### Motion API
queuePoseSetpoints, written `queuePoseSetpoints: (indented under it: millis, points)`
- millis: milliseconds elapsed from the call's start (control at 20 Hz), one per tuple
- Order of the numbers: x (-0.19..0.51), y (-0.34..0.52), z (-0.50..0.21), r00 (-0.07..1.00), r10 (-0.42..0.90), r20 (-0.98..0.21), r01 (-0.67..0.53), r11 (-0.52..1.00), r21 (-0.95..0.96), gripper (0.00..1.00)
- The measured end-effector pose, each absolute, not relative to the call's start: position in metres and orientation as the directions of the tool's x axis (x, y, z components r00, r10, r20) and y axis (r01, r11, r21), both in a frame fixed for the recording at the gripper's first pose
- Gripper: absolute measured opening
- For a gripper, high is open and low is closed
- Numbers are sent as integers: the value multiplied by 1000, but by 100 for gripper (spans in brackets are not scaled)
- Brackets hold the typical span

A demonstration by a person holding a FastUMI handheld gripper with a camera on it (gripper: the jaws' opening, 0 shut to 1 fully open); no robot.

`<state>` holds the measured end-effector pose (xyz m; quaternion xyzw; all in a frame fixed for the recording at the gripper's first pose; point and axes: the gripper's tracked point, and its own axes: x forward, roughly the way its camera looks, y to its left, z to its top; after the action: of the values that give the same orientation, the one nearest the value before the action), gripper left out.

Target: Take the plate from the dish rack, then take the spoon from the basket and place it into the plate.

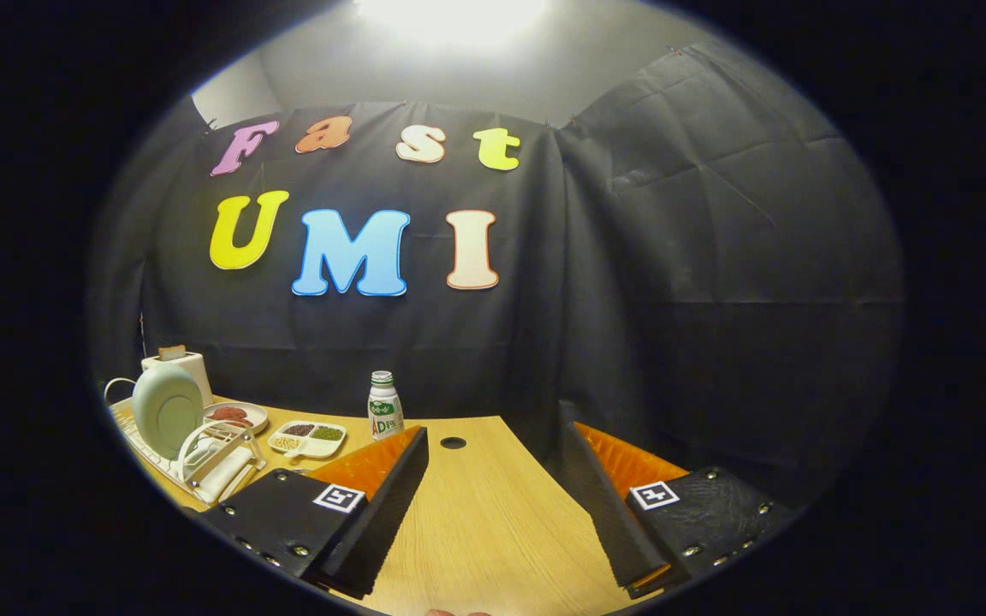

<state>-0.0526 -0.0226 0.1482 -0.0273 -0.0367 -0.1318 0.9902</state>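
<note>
Fingers [493, 505] level, apart; plate [166, 409] racked

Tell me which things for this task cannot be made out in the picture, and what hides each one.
- Spoon: in the gripper view I cannot make it out; the basket on the dish rack is too small, and the left finger crosses in front of that corner.
- Plate: it stands upright in the rack, its lower edge hidden by the basket.
- Gripper: open over bare table, holding nothing.
</note>
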Motion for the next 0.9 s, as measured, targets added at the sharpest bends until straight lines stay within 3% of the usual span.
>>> queuePoseSetpoints:
  millis: [400, 900]
  points:
    - [-90, 60, 201, 969, -232, 84, 236, 971, -43, 97]
    - [-76, 181, 219, 993, -112, 48, 111, 994, 18, 97]
